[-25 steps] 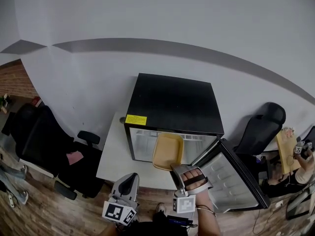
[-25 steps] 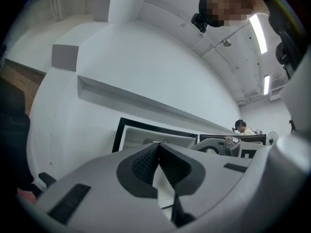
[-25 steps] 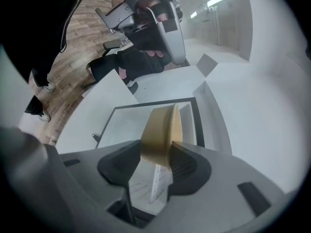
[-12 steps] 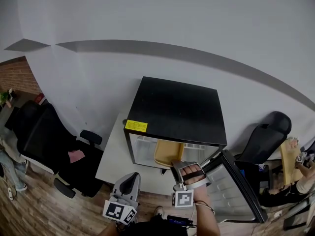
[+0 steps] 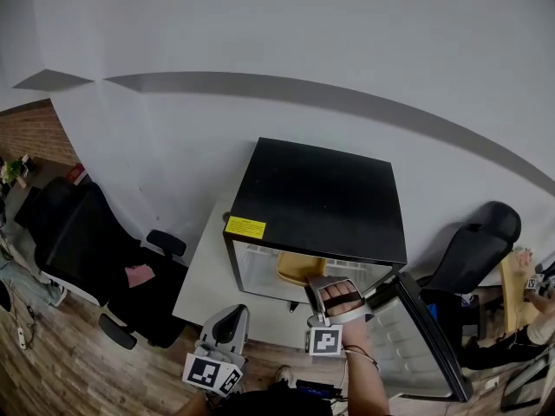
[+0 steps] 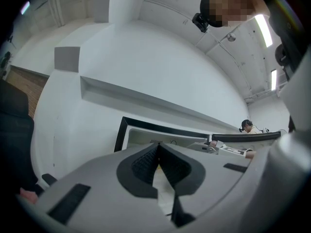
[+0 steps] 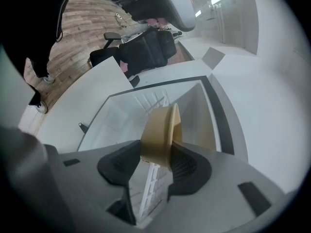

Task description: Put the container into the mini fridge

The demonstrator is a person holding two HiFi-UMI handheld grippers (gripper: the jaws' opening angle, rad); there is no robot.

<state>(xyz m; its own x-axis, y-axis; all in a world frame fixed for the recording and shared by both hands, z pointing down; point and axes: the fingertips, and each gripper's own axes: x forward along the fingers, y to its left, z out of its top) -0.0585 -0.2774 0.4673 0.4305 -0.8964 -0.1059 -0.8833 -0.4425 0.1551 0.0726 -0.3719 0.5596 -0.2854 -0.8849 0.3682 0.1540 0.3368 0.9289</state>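
A black mini fridge [image 5: 321, 193] stands on a white table [image 5: 206, 271], its door [image 5: 427, 336] swung open to the right. My right gripper [image 5: 317, 284] is shut on a tan, shallow container [image 5: 300, 267], which reaches into the fridge's white inside. In the right gripper view the container [image 7: 162, 127] stands on edge between the pads, pointing into the open fridge [image 7: 146, 106]. My left gripper [image 5: 231, 316] hangs low, left of the fridge opening. Its jaws [image 6: 157, 148] meet at the tips with nothing between them, facing the fridge [image 6: 146, 135].
A black office chair [image 5: 82, 245] stands left of the table, and another [image 5: 475, 241] is at the right behind the door. A seated person [image 5: 531, 289] is at the far right edge. A grey wall [image 5: 260, 76] rises behind the fridge, over a wooden floor [image 5: 52, 362].
My right gripper has carried the container forward from in front of the fridge opening into its inside. The left gripper has stayed where it was.
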